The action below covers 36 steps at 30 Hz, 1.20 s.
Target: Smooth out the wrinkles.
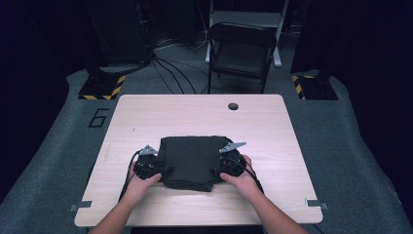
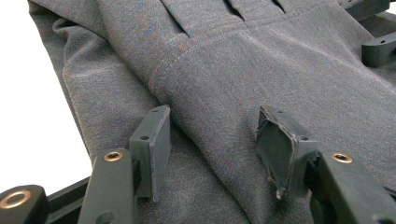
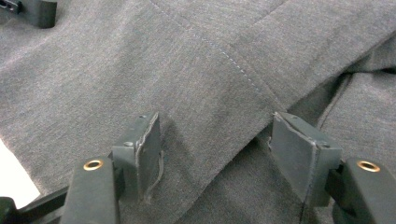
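Pale wooden tabletop (image 1: 146, 112), carrying folded dark garment (image 1: 191, 161). Left claw (image 2: 212, 144) and right claw (image 3: 217, 154) both spread apart, pressed down onto fabric, gripping nothing.

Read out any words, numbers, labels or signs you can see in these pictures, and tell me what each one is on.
"6": a large dark numeral on the grey floor mat, left of the table's far left corner.
Yellow-and-black hazard stripes, no wording: on the two stand bases at the far left and far right.
Nothing readable on the folded dark garment.
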Each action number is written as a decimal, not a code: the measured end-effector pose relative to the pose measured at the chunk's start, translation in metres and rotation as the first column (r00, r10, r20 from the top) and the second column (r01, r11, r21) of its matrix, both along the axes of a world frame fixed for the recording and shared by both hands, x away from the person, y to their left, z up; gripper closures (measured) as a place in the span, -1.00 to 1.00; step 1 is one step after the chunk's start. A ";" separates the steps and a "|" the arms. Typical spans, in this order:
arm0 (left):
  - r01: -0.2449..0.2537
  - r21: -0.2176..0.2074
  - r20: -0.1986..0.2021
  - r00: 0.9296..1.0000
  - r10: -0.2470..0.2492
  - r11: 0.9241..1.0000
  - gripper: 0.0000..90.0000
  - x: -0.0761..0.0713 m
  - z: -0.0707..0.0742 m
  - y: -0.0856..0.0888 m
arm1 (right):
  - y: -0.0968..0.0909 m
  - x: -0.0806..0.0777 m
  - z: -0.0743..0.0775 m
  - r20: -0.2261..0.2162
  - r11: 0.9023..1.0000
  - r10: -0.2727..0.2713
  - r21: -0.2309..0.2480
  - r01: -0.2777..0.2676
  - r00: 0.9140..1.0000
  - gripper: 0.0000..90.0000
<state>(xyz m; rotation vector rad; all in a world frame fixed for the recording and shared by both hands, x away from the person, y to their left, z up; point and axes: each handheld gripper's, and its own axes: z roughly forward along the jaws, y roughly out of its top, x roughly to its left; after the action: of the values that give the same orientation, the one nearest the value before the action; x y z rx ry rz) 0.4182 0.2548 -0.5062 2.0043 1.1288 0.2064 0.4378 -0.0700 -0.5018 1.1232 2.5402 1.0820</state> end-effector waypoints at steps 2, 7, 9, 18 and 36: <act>-0.003 0.002 0.000 1.000 0.003 1.000 -0.01 0.000 0.000 0.000 | 0.001 0.001 0.000 -0.001 1.000 -0.007 0.004 0.007 1.000 -0.26; -0.013 -0.005 0.016 1.000 0.014 1.000 -0.02 -0.001 0.001 -0.001 | 0.002 0.000 0.002 0.003 1.000 -0.017 -0.004 0.017 1.000 -0.26; -0.004 -0.005 0.004 1.000 0.004 1.000 -0.04 -0.002 0.002 0.000 | 0.002 -0.002 0.004 -0.006 1.000 -0.019 -0.008 0.018 1.000 -0.26; -0.013 -0.028 0.012 1.000 0.013 1.000 -0.10 -0.007 0.009 0.001 | 0.003 -0.006 0.009 -0.012 1.000 -0.016 -0.002 0.016 1.000 -0.27; -0.012 -0.032 0.072 0.997 0.014 0.999 -0.17 -0.021 0.044 0.012 | 0.009 -0.020 0.040 0.028 0.998 0.060 -0.002 -0.060 0.998 -0.29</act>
<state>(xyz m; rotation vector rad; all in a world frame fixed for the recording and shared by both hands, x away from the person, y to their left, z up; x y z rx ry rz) 0.3970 0.2665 -0.4625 1.9469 1.0933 0.2647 0.4175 -0.0605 -0.4616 1.0302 2.5685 1.1015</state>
